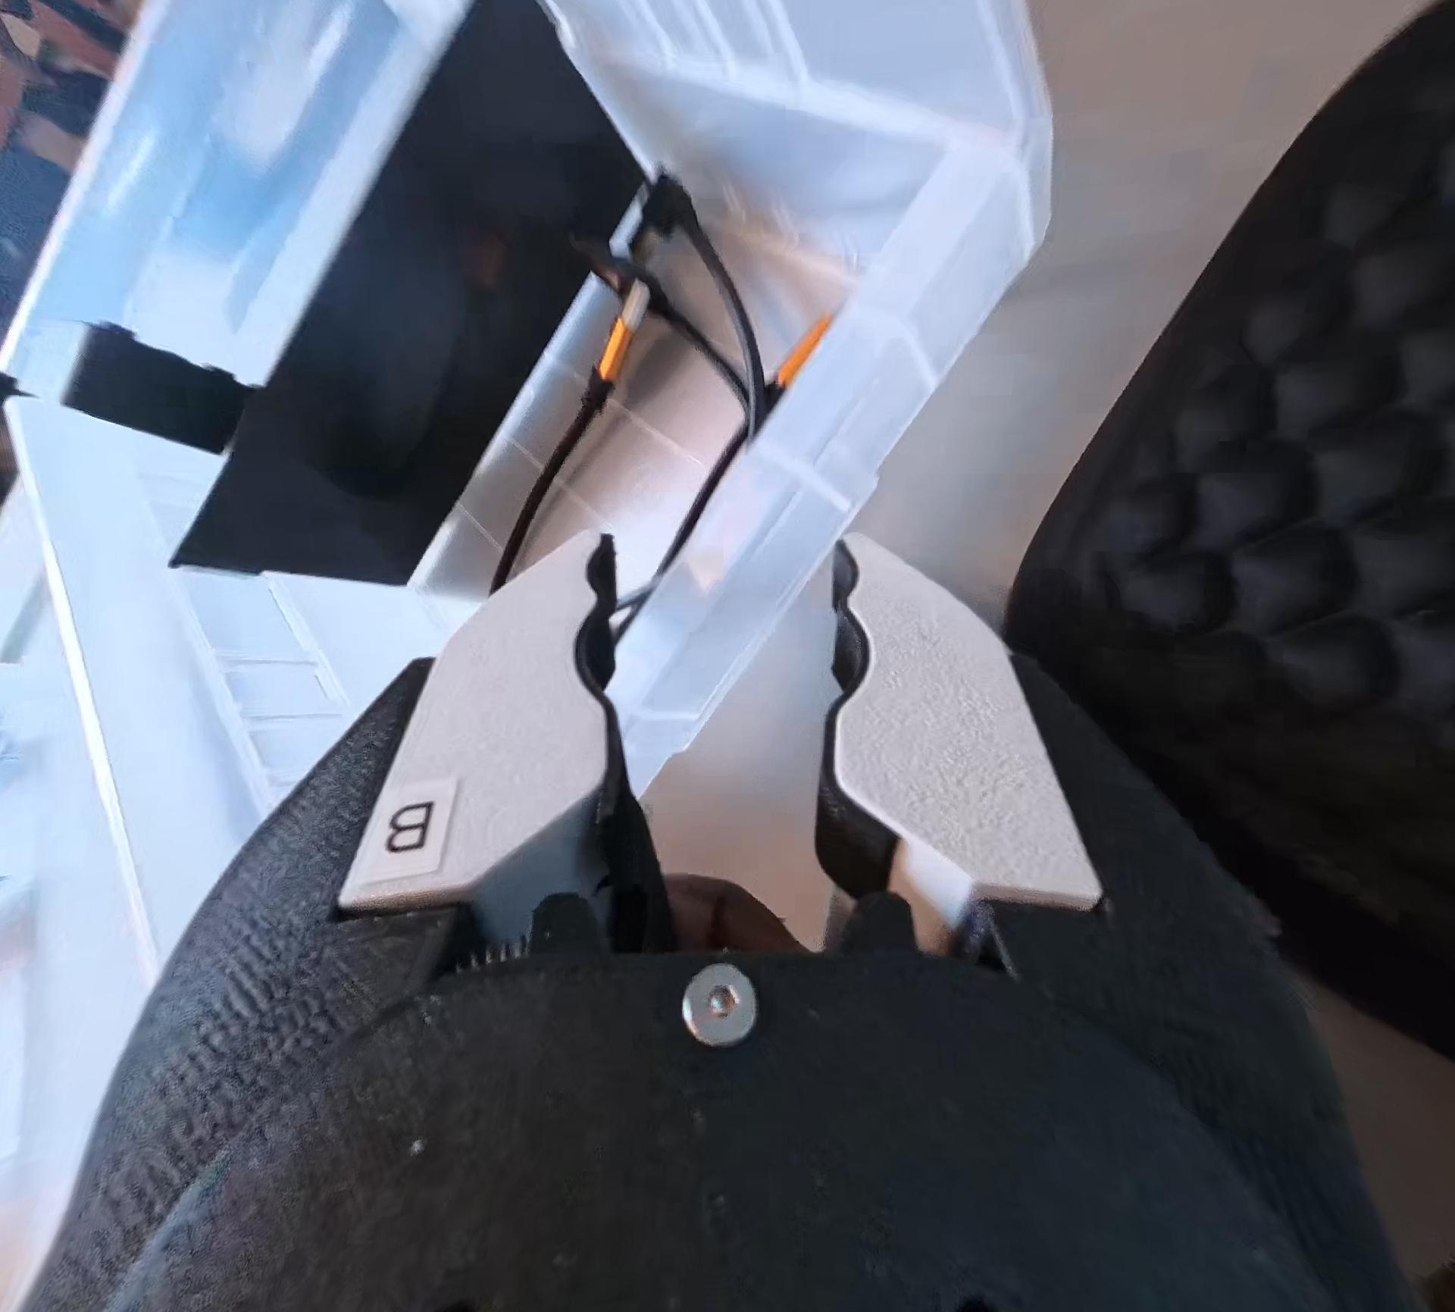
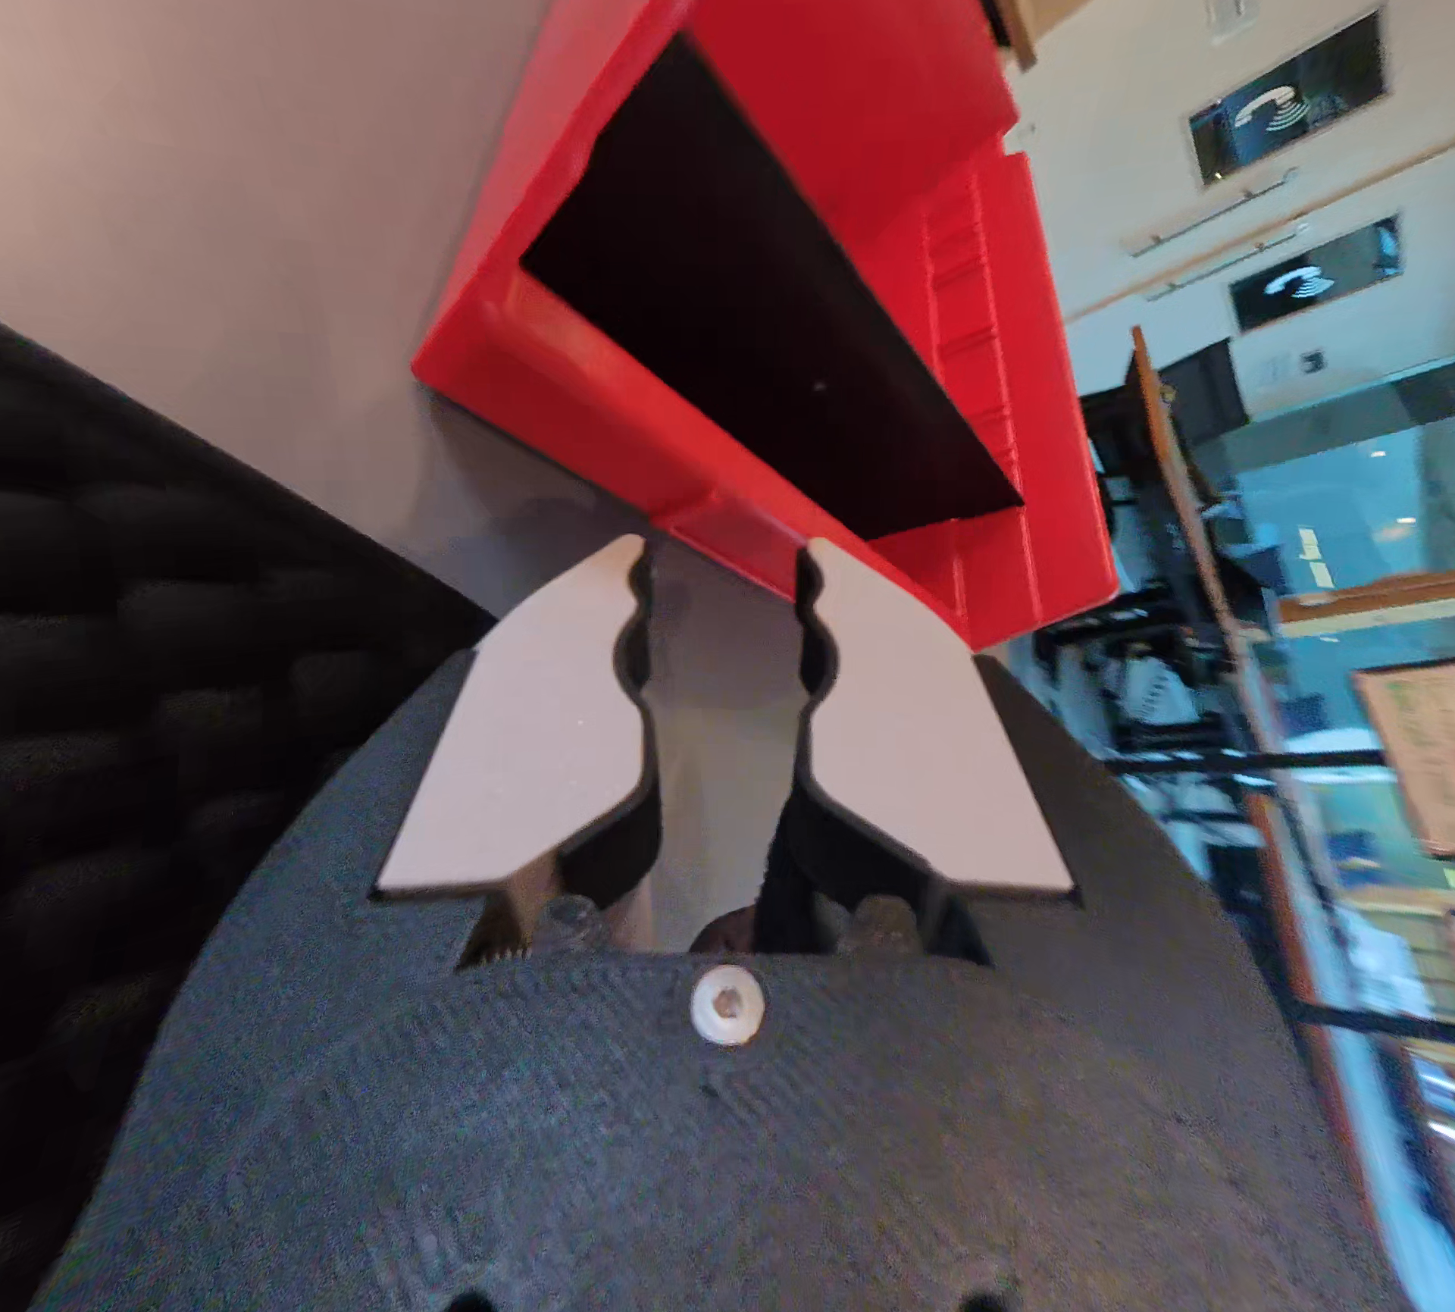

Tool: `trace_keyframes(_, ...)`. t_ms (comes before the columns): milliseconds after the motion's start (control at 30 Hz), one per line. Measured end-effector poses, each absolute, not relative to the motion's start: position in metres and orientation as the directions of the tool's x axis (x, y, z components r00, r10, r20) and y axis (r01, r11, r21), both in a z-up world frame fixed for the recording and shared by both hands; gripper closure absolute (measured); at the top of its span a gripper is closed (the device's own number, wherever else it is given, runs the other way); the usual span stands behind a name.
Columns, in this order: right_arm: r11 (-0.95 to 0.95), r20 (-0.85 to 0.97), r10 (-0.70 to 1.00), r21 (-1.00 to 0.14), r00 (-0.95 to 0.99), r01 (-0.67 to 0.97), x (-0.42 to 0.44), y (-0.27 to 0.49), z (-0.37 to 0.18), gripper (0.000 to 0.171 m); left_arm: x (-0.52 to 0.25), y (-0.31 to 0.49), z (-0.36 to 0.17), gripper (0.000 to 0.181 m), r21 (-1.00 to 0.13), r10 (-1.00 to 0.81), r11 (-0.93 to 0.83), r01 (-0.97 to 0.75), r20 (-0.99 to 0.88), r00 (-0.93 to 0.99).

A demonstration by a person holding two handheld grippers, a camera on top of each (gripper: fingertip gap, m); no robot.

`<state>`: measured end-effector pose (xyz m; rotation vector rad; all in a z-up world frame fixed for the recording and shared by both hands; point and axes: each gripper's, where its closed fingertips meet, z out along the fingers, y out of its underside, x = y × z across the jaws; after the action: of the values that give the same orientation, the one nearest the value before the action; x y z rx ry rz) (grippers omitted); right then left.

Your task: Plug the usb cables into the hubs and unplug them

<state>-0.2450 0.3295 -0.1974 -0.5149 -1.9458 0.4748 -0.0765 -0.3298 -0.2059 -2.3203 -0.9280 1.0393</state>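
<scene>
A clear plastic bin (image 1: 905,298) fills the left wrist view, standing on a pale table (image 1: 1181,54) and lined with a black mat (image 1: 409,345); its walls appear meant to corral the loose hardware. In the right wrist view a red bin (image 2: 787,54) sits on the same kind of pale surface, its floor covered by a black mat (image 2: 748,298), and no cable or hub can be seen in it from this angle. A black dimpled pad (image 1: 1299,526) lies beside the clear bin, well clear of the work. Inside the clear bin two thin black usb cables (image 1: 551,487) trail toward the near wall, each ending in an orange-collared plug (image 1: 618,345), and run up to a small pale hub (image 1: 657,250) propped in the far corner; motion blur hides whether any plug is seated in it. The left gripper (image 1: 720,565) hovers at the near rim with its jaws spread and nothing between them, seemingly lined up to reach in for a cable. The right gripper (image 2: 720,557) hangs before the red bin, jaws likewise parted and empty, apparently waiting its turn.
</scene>
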Motion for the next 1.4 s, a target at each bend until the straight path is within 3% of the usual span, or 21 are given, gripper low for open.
trace_keyframes(133,0.589,0.57,0.721,-0.804,-0.394,-0.084,-0.222,0.307,-0.133,0.12,-0.089,-0.31,-0.122,0.121,-0.878,0.871,-0.415,0.238,-0.308,0.382)
trace_keyframes(200,0.375,0.444,0.79,-0.896,-0.424,-0.239,-0.209,0.29,-0.088,0.12,-0.105,-0.325,-0.079,0.121,-0.934,0.938,-0.302,0.19,-0.256,0.234)
trace_keyframes(333,-0.032,0.251,0.781,-0.898,-0.572,-0.438,-0.183,0.245,-0.035,0.126,-0.152,-0.374,-0.071,0.119,-0.905,0.976,-0.207,0.371,-0.218,0.011)
trace_keyframes(433,-0.177,0.17,0.704,-0.898,-0.69,-0.403,-0.182,0.206,-0.045,0.126,-0.191,-0.409,-0.101,0.117,-0.81,0.977,-0.14,0.57,-0.205,-0.051)
trace_keyframes(567,-0.172,0.147,0.673,-0.922,-0.725,-0.346,-0.19,0.178,-0.07,0.121,-0.223,-0.444,-0.144,0.115,-0.672,0.98,-0.003,0.74,-0.148,-0.131)
trace_keyframes(667,-0.111,0.182,0.697,-0.928,-0.693,-0.355,-0.193,0.18,-0.075,0.123,-0.236,-0.444,-0.164,0.128,-0.616,0.986,0.01,0.788,-0.127,-0.112)
trace_keyframes(767,-0.134,0.142,0.682,-0.94,-0.717,-0.313,-0.196,0.179,-0.081,0.123,-0.238,-0.454,-0.168,0.147,-0.568,0.947,-0.111,0.815,-0.309,-0.087)
trace_keyframes(900,-0.045,0.198,0.692,-0.948,-0.695,-0.315,-0.201,0.172,-0.091,0.126,-0.242,-0.441,-0.131,0.149,-0.645,0.91,-0.216,0.733,-0.405,-0.088)
trace_keyframes(1067,-0.006,0.217,0.611,-0.961,-0.762,-0.278,-0.195,0.15,-0.097,0.127,-0.236,-0.392,-0.035,0.149,-0.796,0.872,-0.385,0.466,-0.48,-0.098)
trace_keyframes(1233,0.02,0.22,0.501,-0.97,-0.837,-0.243,-0.191,0.116,-0.08,0.131,-0.215,-0.266,0.016,0.15,-0.894,0.902,-0.415,0.168,-0.378,0.21)
trace_keyframes(1400,0.086,0.205,0.185,-0.978,-0.961,-0.192,-0.17,0.062,-0.057,0.121,-0.185,-0.113,-0.022,0.149,-0.904,0.693,-0.421,0.068,-0.272,0.667)
